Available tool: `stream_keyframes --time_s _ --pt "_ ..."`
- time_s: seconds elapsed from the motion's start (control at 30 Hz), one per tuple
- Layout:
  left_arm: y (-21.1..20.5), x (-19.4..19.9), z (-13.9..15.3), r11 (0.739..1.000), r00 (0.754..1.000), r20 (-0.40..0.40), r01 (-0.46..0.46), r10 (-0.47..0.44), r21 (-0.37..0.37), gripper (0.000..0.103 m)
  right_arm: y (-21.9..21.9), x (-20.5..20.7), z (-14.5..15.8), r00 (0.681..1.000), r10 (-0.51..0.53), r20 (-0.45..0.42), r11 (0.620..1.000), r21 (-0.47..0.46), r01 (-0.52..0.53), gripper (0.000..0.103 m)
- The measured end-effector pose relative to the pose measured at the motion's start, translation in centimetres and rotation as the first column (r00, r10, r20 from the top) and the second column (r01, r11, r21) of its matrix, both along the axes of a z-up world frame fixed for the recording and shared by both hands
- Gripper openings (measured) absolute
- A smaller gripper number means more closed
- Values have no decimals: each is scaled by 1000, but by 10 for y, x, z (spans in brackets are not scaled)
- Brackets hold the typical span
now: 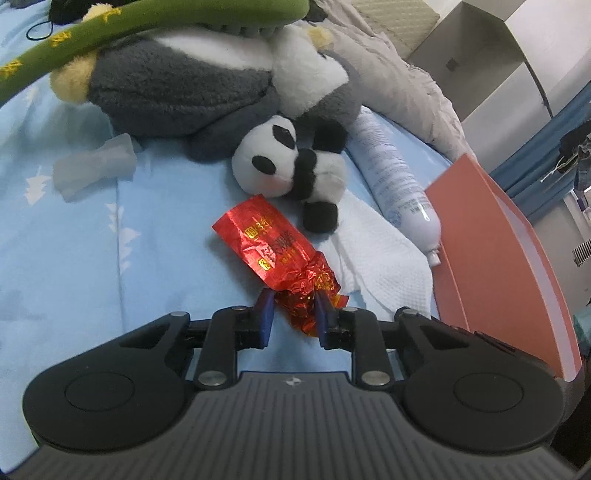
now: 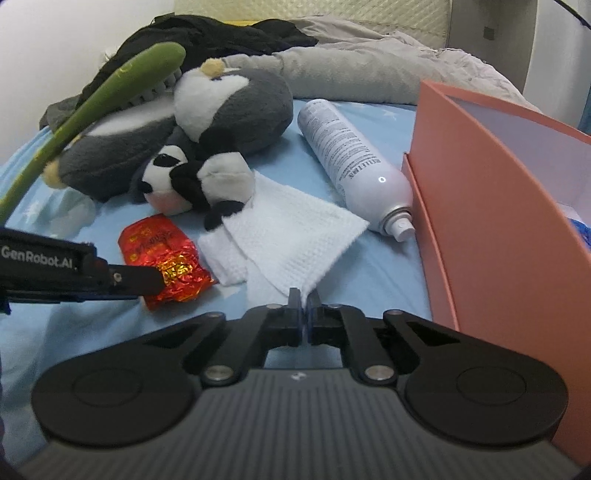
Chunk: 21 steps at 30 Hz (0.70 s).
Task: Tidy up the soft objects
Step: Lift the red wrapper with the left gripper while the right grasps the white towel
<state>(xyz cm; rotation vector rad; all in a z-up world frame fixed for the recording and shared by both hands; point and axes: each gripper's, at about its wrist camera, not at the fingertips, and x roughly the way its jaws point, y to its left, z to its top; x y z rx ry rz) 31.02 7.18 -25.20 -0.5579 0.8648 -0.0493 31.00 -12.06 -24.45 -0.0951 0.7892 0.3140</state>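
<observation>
A red foil packet [image 1: 275,245] lies on the blue bedsheet [image 1: 110,258]. My left gripper [image 1: 295,308] is open, its blue fingers on either side of the packet's crumpled near end. In the right wrist view the left gripper's fingers [image 2: 140,280] reach the packet [image 2: 166,254] from the left. My right gripper [image 2: 305,299] is shut on the near corner of a white cloth [image 2: 291,232]. A small panda plush [image 1: 291,166] and a big grey-and-white plush [image 1: 192,85] lie behind the packet.
An orange box [image 2: 491,206] stands open at the right. A white spray can [image 2: 354,158] lies beside it. A green plush stalk [image 2: 110,92], dark clothes [image 2: 207,33] and a grey blanket [image 2: 369,74] lie at the back. A translucent wrapper [image 1: 96,166] is at left.
</observation>
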Motion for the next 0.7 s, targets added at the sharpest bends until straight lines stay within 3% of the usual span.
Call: stream_keyframes --time_s 0.33,0.7 --pt "-9 -54 15 998 999 -10 54 -54 13 27 -18 -58 23 999 -24 -34 1000 18 25 5" --pt "-2 -120 24 999 999 -12 43 -43 17 27 -16 -130 34 992 17 -126 997 76 -8 5"
